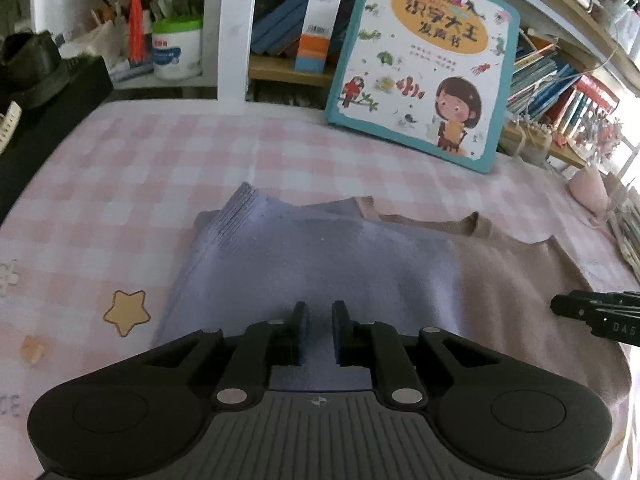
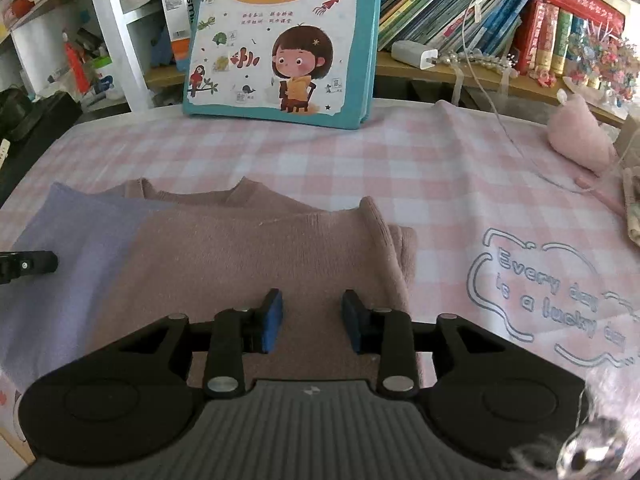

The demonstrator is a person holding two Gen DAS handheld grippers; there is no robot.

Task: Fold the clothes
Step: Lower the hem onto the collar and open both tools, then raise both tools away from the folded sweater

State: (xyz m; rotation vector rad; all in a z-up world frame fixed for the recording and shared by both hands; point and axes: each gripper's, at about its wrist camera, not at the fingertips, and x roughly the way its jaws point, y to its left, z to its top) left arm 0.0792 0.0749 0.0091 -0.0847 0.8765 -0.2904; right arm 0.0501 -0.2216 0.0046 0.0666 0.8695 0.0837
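On the pink-and-white checked cloth [image 2: 420,168] covering the surface lies your sweater [image 2: 248,256], a knit in two colours: a lilac half [image 1: 320,264] on your left and a dusty-pink half [image 2: 260,248] on your right. It lies flat with its sleeves folded in, a ribbed lilac cuff [image 1: 236,216] lying over the left part and a ribbed pink cuff [image 2: 384,240] at the right edge. Your left gripper [image 1: 319,316] hovers low over the lilac part, its jaws parted by a narrow gap with nothing between them. Your right gripper [image 2: 312,308] hangs over the pink part near its right edge, jaws spread wider and likewise empty; whether either set of fingertips touches the knit you cannot tell from these views. Each gripper's black tip shows at the edge of the other's view. Behind the sweater, a children's book [image 2: 280,40] with a teal border and a cartoon girl on its cover stands leaning against a bookshelf [image 2: 460,68] packed with books. A pink plush toy [image 2: 580,136] sits at the far right of the cloth, and grey printed lettering [image 2: 552,292] marks the cloth just right of the sweater. A yellow star print [image 1: 126,312] shows on the cloth left of the lilac part.
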